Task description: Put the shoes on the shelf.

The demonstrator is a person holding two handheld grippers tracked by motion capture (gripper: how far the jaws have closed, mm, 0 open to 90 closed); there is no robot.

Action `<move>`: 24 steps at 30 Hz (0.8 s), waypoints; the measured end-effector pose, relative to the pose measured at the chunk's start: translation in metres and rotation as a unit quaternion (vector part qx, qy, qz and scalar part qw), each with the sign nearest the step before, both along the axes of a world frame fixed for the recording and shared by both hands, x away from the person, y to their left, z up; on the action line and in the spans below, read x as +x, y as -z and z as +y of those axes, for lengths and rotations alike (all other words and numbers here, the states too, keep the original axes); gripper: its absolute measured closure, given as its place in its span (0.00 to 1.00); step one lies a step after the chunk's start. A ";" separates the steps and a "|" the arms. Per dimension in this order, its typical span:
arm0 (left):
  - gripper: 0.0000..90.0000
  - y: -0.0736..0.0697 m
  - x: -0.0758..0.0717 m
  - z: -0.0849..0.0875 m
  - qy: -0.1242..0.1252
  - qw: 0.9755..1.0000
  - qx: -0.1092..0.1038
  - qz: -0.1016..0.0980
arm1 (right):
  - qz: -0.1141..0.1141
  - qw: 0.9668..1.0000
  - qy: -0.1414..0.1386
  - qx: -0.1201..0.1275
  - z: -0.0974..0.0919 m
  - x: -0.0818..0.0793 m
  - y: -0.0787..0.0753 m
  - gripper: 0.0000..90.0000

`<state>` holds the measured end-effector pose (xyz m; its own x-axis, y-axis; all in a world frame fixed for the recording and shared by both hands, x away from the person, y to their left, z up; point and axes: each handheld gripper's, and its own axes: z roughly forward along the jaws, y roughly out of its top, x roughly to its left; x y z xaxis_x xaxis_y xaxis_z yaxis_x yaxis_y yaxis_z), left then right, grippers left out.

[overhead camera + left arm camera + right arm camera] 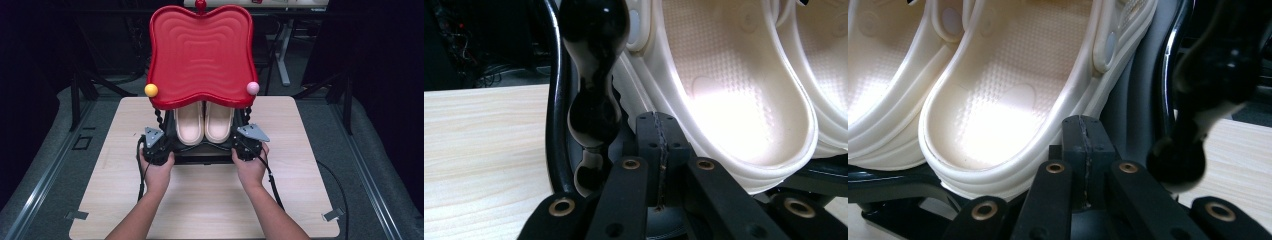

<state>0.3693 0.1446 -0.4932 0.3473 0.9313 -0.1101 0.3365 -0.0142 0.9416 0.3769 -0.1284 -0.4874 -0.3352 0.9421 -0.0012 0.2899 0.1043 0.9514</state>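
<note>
The pair of cream clogs [204, 121] sits on the black lower shelf [200, 151] of a small rack, at the middle of the table [210, 200], under the rack's red wavy top tray [200, 55]. Seen from above, my left gripper [156, 145] rests at about eight o'clock from the clogs and my right gripper [247, 145] at about four o'clock, each just beside a black beaded post [591, 90]. In both gripper views the jaws are pressed together with nothing between them, their tips just short of the nearest clog heel [983, 150].

I judge the step to be reaching for the clogs or moving the rack. To do it well I part the jaws before advancing, keep both hands level, and steer clear of the posts so the rack does not tip.
</note>
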 end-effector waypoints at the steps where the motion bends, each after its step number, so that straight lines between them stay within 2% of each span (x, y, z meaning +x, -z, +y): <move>1: 1.00 0.000 0.000 0.000 0.001 1.000 0.000 -0.001 | -0.003 1.000 0.001 -0.003 0.001 0.000 0.000 1.00; 10: 1.00 -0.001 0.000 0.000 0.003 1.000 0.002 -0.001 | -0.003 1.000 0.001 -0.008 0.001 0.000 0.000 1.00; 16: 0.99 -0.002 -0.003 0.000 0.002 1.000 0.002 -0.008 | -0.006 1.000 -0.001 -0.014 -0.001 0.000 0.000 0.99; 24: 0.99 -0.004 -0.011 0.008 0.006 1.000 0.000 -0.007 | -0.007 1.000 -0.003 -0.014 -0.006 -0.006 -0.002 0.99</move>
<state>0.3582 0.1530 -0.4892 0.3606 0.9267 -0.1052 0.3229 -0.0182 0.9462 0.3711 -0.1340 -0.4854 -0.3413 0.9394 -0.0322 0.2767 0.1331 0.9517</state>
